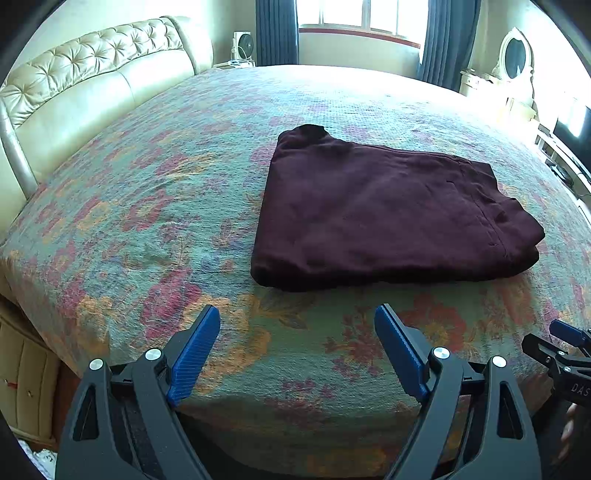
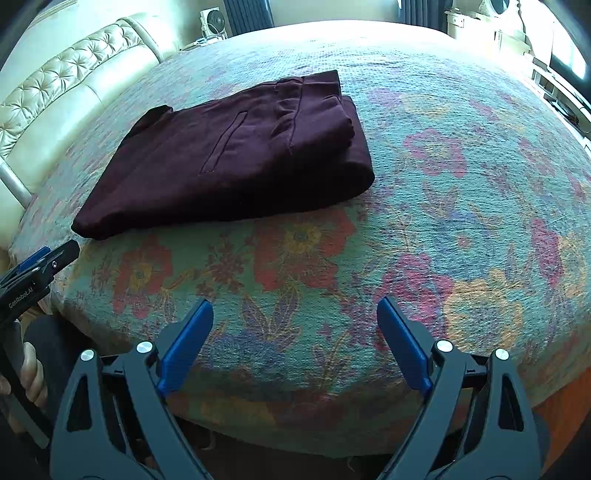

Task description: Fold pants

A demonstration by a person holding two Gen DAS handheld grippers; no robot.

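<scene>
Dark maroon pants (image 1: 384, 210) lie folded into a thick flat rectangle on the floral bedspread (image 1: 147, 221). They also show in the right wrist view (image 2: 236, 155), with a pocket slit on top. My left gripper (image 1: 297, 314) is open and empty, held above the bed's near edge, short of the pants. My right gripper (image 2: 295, 306) is open and empty, also near the front edge, to the right of the pants. Each gripper shows at the edge of the other's view: the right one (image 1: 565, 350), the left one (image 2: 40, 266).
A cream tufted headboard (image 1: 85, 85) runs along the left. A window with dark curtains (image 1: 277, 33), a small fan (image 1: 242, 46) and a white dresser with an oval mirror (image 1: 513, 55) stand beyond the bed. The bed's front edge (image 2: 295, 424) drops off just below my grippers.
</scene>
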